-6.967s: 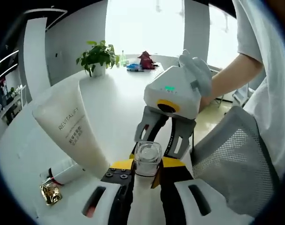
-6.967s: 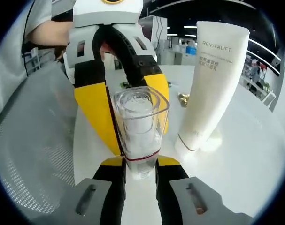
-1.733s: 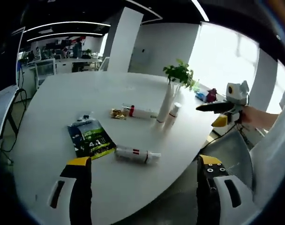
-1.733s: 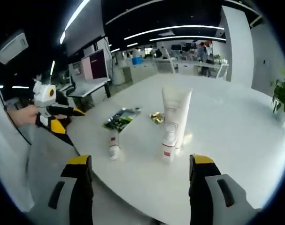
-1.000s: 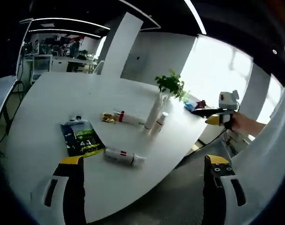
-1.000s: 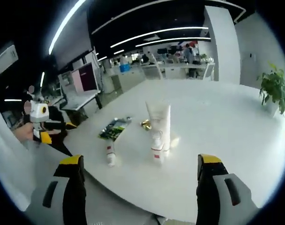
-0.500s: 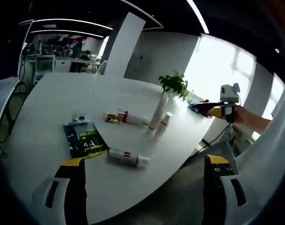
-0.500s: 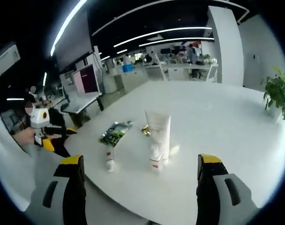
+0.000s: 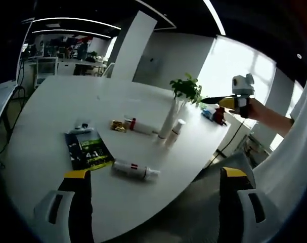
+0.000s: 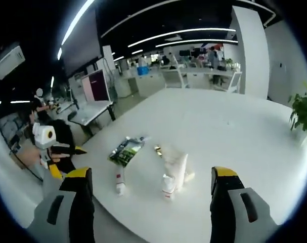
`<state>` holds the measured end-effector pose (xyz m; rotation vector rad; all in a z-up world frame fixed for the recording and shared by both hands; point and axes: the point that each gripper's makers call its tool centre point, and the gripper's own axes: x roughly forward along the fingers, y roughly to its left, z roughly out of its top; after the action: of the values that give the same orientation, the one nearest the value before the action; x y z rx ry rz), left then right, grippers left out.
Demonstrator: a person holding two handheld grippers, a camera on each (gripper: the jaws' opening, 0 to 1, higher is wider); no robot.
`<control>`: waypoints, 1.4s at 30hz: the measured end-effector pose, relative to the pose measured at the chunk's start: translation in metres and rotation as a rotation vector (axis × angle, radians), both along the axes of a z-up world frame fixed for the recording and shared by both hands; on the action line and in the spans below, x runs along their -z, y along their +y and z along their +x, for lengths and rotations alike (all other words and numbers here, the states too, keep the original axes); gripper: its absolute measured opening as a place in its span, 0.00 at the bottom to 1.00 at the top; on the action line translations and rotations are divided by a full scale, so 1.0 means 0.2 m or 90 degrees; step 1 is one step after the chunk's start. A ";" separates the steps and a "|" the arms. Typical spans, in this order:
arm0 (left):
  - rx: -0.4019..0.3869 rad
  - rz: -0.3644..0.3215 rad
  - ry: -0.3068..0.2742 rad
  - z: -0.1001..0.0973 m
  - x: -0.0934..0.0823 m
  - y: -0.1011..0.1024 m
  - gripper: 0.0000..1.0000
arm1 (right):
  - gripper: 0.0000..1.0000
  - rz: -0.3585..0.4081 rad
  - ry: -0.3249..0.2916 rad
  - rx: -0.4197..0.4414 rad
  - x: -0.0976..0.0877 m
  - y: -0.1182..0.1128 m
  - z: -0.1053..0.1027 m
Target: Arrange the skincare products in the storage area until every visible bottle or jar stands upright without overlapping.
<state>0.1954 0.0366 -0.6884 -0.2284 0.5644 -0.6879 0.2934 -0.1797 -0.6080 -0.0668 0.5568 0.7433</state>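
On the white table: a tall white tube (image 9: 168, 120) stands on its cap with a small clear-capped bottle (image 9: 174, 132) upright just beside it, the two close but apart, as the task asks.
Lying items: a white bottle with a red band (image 9: 134, 169) rests on its side near the table's front edge, and another red-banded tube (image 9: 140, 127) lies flat behind the upright pair, next to a small gold item (image 9: 117, 125); both lying pieces look like work left to do.
Other clutter: a dark green sachet (image 9: 89, 150) lies flat on the table, well apart from the upright pair.
Left gripper (image 9: 156, 212): jaws spread wide, nothing between them, held back from the table so the whole layout is in sight.
Right gripper (image 10: 149, 210): jaws likewise wide apart and empty, raised above the near edge, looking over the same group.
Judged stage: partway; the nearer lying bottle seems the easiest next pick, since it sits apart from everything else.
Risk: the tall tube balances on a narrow cap and could topple if bumped.
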 end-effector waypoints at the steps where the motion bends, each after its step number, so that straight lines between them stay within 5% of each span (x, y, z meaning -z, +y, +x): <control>1: -0.001 -0.003 -0.003 0.00 -0.01 0.00 0.99 | 0.97 -0.013 -0.004 -0.010 -0.02 0.02 0.00; 11: 0.001 -0.002 0.002 -0.03 0.00 -0.01 0.98 | 0.95 -0.090 -0.023 -0.066 -0.19 0.15 0.14; 20: 0.003 -0.001 0.005 -0.03 0.01 -0.01 0.96 | 0.92 -0.163 0.006 -0.108 -0.19 0.15 0.28; 25: 0.001 0.000 0.010 -0.02 0.02 0.00 0.96 | 0.90 -0.166 0.017 -0.114 -0.20 0.15 0.35; 42: -0.015 0.001 0.040 0.01 0.07 0.03 0.93 | 0.82 -0.223 0.091 -0.129 0.02 0.09 0.66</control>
<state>0.1971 0.0429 -0.7017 -0.2547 0.6215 -0.6593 0.4256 -0.1611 -0.6124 -0.4018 0.8220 0.8446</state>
